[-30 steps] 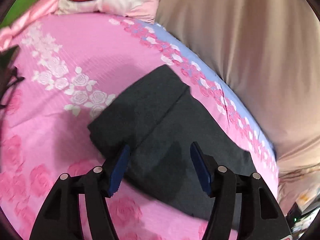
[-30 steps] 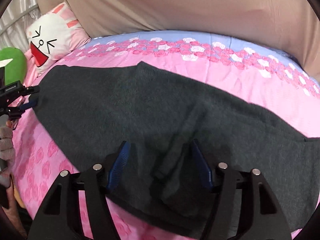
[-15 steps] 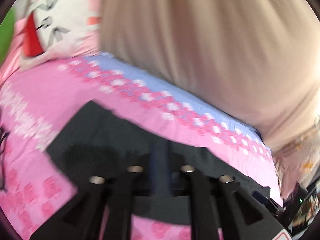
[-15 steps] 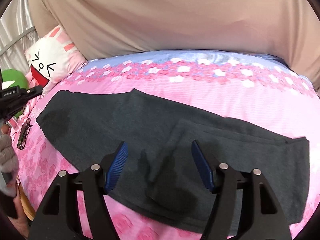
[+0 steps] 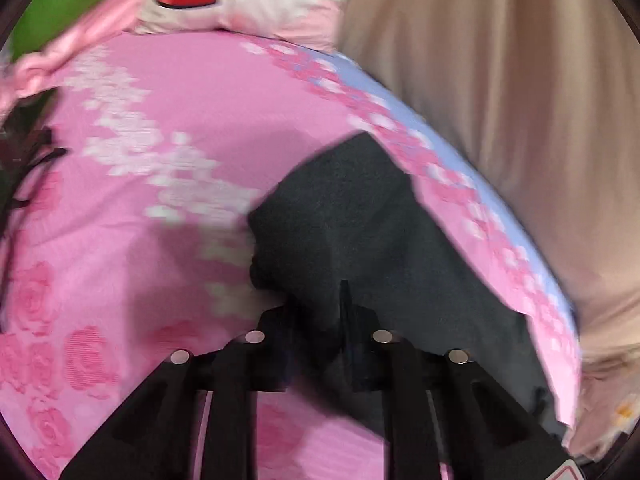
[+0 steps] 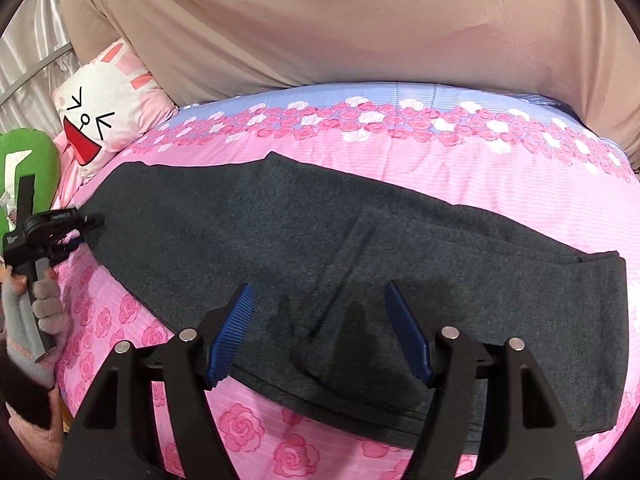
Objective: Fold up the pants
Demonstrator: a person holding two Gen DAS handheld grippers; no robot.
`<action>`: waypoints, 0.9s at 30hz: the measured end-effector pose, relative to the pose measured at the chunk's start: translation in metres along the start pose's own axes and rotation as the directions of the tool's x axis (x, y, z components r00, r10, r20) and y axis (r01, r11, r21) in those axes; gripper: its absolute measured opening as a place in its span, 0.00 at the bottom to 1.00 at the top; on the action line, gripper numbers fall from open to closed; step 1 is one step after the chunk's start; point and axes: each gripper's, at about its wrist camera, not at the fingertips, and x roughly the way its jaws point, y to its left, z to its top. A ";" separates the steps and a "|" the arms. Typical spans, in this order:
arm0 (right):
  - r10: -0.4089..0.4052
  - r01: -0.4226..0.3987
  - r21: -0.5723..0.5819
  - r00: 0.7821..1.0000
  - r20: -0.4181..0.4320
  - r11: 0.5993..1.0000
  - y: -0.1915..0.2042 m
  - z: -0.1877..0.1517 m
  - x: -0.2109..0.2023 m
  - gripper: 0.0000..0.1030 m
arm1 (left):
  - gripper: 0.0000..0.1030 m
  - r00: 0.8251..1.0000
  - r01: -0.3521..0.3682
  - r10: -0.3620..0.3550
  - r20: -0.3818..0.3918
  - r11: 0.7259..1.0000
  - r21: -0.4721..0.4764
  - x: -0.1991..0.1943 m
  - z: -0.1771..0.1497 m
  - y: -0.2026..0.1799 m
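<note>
Dark grey pants (image 6: 320,248) lie flat across a pink rose-print bed (image 6: 460,172), folded lengthwise. My left gripper (image 5: 320,312) is shut on the near left corner of the pants (image 5: 360,232), and the cloth bunches between its fingers. It also shows in the right wrist view (image 6: 86,226) at the pants' left end, held by a gloved hand. My right gripper (image 6: 318,332) is open and empty, hovering over the near edge of the pants around their middle.
A white rabbit-face pillow (image 6: 104,116) and a green cushion (image 6: 24,168) lie at the head of the bed. A beige curtain (image 6: 340,28) hangs along the far side. Black eyeglasses (image 5: 24,168) lie on the bed at the left.
My left gripper has shut on the corner of the pants and swung its view back left. My right gripper has drawn back a little and stays open.
</note>
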 end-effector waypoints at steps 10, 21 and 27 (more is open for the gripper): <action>-0.158 0.142 0.117 0.977 0.144 0.983 -0.066 0.001 -0.069 0.70 | 0.12 0.948 0.283 -0.315 -0.043 0.773 0.567 -0.099 -0.099 -0.247; -0.042 0.016 0.282 0.995 0.086 0.959 -0.165 -0.039 -0.088 0.75 | 0.52 0.921 0.385 -0.225 -0.318 0.645 0.660 -0.039 -0.254 -0.306; 0.153 -0.144 0.259 0.988 -0.016 0.955 -0.139 -0.023 -0.025 0.75 | 0.75 0.969 0.239 -0.211 -0.126 0.687 0.686 -0.077 -0.218 -0.281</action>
